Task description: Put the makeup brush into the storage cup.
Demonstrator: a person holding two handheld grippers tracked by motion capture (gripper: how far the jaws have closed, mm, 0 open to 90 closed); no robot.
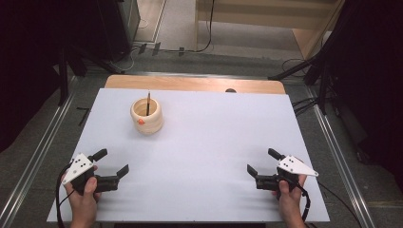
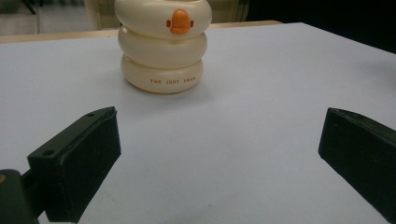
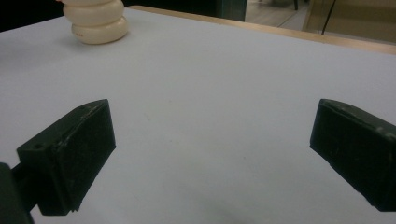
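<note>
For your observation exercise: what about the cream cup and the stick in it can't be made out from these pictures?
- Cup inside, high view: its wall hides the stick's lower end and anything else in there.
- Cup top, both gripper views: cut off by the upper edge.
- Stick's kind, high view: too small to tell.

A holder (image 1: 147, 116) with a pen (image 1: 148, 103) inside stands far-left on the table (image 1: 214, 142).

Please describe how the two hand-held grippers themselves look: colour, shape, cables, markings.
The left hand-held gripper and the right hand-held gripper are black, each with two blocky jaws, a grey three-cornered plate with dark dots on top, and a black cable trailing behind.
</note>
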